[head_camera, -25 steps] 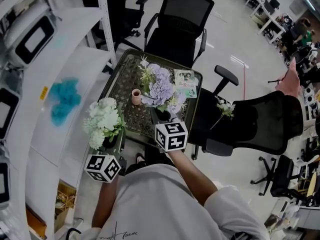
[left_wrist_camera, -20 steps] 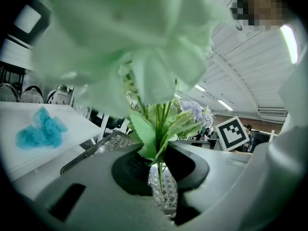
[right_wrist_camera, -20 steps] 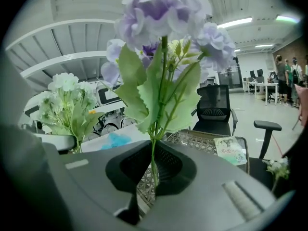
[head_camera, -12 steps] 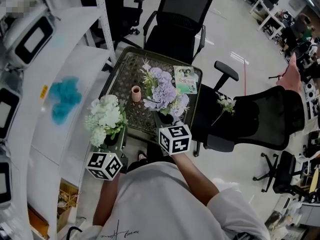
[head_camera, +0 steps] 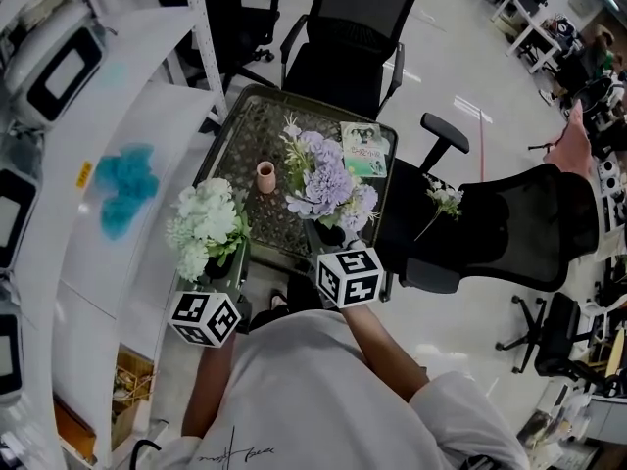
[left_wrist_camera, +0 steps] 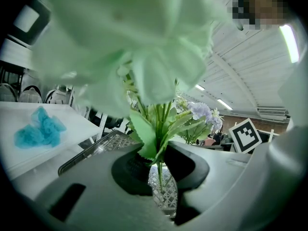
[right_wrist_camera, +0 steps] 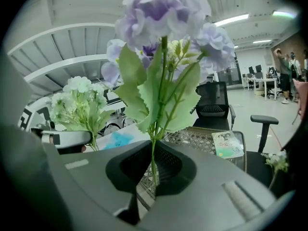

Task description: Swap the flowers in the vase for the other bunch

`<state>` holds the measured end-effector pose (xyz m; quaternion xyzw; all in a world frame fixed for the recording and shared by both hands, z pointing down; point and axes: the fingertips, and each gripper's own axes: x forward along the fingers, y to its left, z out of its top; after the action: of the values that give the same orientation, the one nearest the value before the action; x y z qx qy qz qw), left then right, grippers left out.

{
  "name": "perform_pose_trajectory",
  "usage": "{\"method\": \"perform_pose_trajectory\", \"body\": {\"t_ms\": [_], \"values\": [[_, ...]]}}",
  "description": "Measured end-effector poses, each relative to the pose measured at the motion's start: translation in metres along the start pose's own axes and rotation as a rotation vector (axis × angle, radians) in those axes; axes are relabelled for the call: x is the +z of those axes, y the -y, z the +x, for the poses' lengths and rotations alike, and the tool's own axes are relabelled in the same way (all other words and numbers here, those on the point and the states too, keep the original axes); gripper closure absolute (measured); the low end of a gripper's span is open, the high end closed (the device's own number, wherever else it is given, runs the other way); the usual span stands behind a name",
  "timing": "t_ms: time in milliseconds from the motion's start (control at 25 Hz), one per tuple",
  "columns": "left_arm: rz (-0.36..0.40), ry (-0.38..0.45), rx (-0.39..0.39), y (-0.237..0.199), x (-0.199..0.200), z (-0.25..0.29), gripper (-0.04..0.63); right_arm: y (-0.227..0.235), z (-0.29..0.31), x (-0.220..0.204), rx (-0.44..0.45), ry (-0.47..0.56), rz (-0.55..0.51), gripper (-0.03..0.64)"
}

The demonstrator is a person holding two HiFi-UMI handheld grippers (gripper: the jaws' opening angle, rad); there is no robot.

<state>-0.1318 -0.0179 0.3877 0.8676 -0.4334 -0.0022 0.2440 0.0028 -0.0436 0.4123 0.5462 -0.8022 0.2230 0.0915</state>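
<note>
Left gripper (left_wrist_camera: 161, 165) first: its fingers (left_wrist_camera: 129, 173) are clamped on the thin green stems of the white-green bunch (left_wrist_camera: 144, 47), blooms up and crowding the top of that camera. Over to the right gripper (right_wrist_camera: 153, 170): the fingers (right_wrist_camera: 169, 167) are pinched almost together on one slim stem of the purple bunch (right_wrist_camera: 163, 13). So both bunches are in the air. The little pink vase (head_camera: 265, 176) stands upright on the lattice desk (head_camera: 240, 135), between the two bunches as the head view has it, with nothing I can see in its mouth.

Now the worries. That vase looks small and narrow-mouthed, and both hands are full, so nothing steadies it. A top-heavy bunch coming in at a slant could knock it over. The purple bunch hangs just beside it and a stray leaf could brush it. And a pinch on a single thin stem may let the heavy head swivel or slip.

Only the head view gives the vase and how it sits against the bunches, but there the blooms hide the fingers. The grip itself shows only in the gripper views. The right gripper view adds the booklet (right_wrist_camera: 227, 145) at the desk's far corner. The left gripper view catches the other gripper's marker cube (left_wrist_camera: 245, 134).
</note>
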Motion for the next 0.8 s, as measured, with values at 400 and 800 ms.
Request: {"method": "perform_pose_trajectory", "body": {"t_ms": [400, 800], "values": [[0.011, -0.009, 0.023, -0.004, -0.004, 0.002, 0.526, -0.008, -0.011, -0.005, 0.022, 0.002, 0.013, 0.594], [-0.002, -0.012, 0.03, -0.002, -0.006, 0.007, 0.54, -0.004, -0.021, -0.014, 0.021, -0.008, 0.03, 0.594]]}}
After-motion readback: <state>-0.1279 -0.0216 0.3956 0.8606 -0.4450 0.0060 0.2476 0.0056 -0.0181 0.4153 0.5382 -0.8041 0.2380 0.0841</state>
